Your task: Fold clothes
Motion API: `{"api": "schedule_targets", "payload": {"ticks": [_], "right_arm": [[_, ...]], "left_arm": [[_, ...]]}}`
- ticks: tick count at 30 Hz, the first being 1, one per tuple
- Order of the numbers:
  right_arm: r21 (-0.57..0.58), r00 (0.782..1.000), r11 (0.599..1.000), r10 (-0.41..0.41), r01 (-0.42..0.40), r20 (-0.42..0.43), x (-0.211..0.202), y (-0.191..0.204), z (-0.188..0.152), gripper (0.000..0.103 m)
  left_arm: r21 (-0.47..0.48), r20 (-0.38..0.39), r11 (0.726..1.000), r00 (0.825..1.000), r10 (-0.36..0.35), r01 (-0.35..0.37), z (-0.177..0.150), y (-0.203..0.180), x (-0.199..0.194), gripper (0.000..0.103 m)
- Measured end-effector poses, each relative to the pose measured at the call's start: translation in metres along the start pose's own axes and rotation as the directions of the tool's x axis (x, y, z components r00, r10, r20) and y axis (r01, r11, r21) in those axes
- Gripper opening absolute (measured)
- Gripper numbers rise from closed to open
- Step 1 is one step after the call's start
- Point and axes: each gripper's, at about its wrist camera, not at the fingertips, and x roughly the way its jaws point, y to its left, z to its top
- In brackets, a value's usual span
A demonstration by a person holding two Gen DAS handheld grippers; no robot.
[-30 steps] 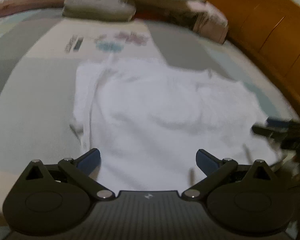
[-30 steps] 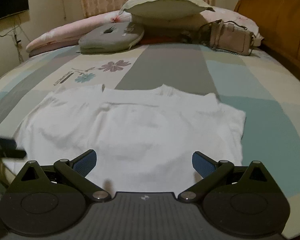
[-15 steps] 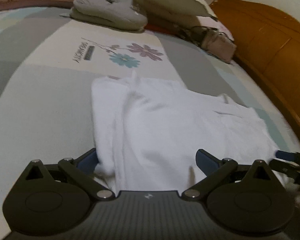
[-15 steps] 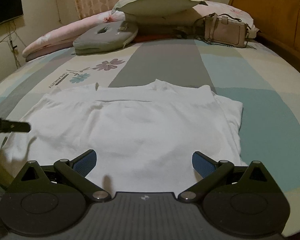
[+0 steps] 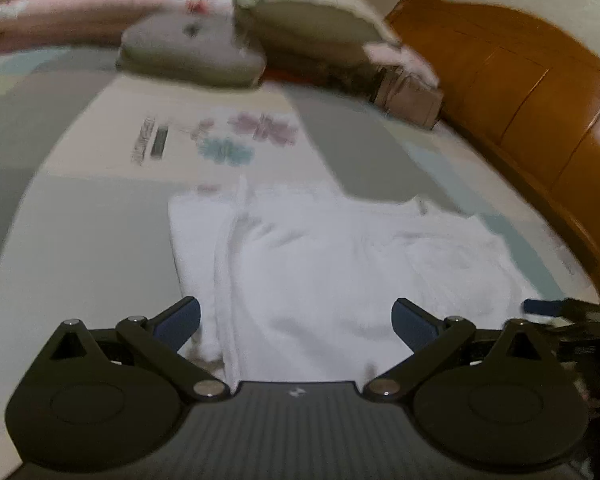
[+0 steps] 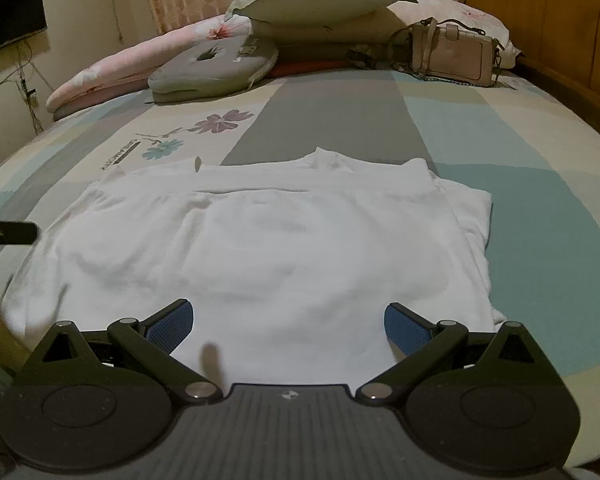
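Note:
A white t-shirt lies spread on the bed, its sleeves folded in along both sides, collar at the far edge. My right gripper stands open over the shirt's near hem, nothing between its blue pads. In the left wrist view the same white t-shirt shows with a folded strip along its left side. My left gripper is open above the near left part of the hem, its left pad beside the folded edge. The right gripper's tip shows at the far right of that view.
The patchwork bedsheet stretches around the shirt. Pillows, a grey cushion and a beige handbag sit at the head. A wooden headboard runs along the right. A dark screen hangs on the left wall.
The left gripper has swung and its view now blurs, looking slightly higher over the shirt's left side. The right gripper has edged a little closer to the hem. Both stay open.

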Motion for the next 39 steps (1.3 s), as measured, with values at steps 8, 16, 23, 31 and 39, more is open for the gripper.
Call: {"api": "schedule_targets", "payload": {"ticks": [8, 16, 23, 31, 39], "right_arm": [[0.033, 1.000, 0.999, -0.006, 0.007, -0.018, 0.006, -0.008, -0.003, 0.103], [0.016, 1.000, 1.000, -0.006, 0.006, -0.017, 0.005, -0.003, -0.006, 0.103], [0.024, 1.000, 1.000, 0.001, -0.001, -0.015, 0.006, -0.005, -0.006, 0.103], [0.012, 1.000, 1.000, 0.007, -0.007, -0.003, 0.000, -0.004, -0.005, 0.103], [0.036, 1.000, 0.999, 0.015, -0.015, -0.006, 0.000, -0.011, -0.003, 0.103]], "left_arm": [[0.025, -0.013, 1.000, 1.000, 0.001, -0.001, -0.018, -0.010, -0.028, 0.101], [-0.037, -0.030, 0.999, 0.999, -0.018, 0.017, -0.007, -0.007, -0.006, 0.101], [-0.006, -0.033, 0.999, 0.999, 0.040, -0.041, -0.007, -0.013, -0.022, 0.101], [0.055, -0.005, 0.998, 1.000, -0.021, 0.022, 0.020, -0.035, 0.012, 0.101], [-0.020, -0.032, 0.999, 0.999, 0.037, -0.038, 0.017, -0.026, 0.010, 0.101]]}}
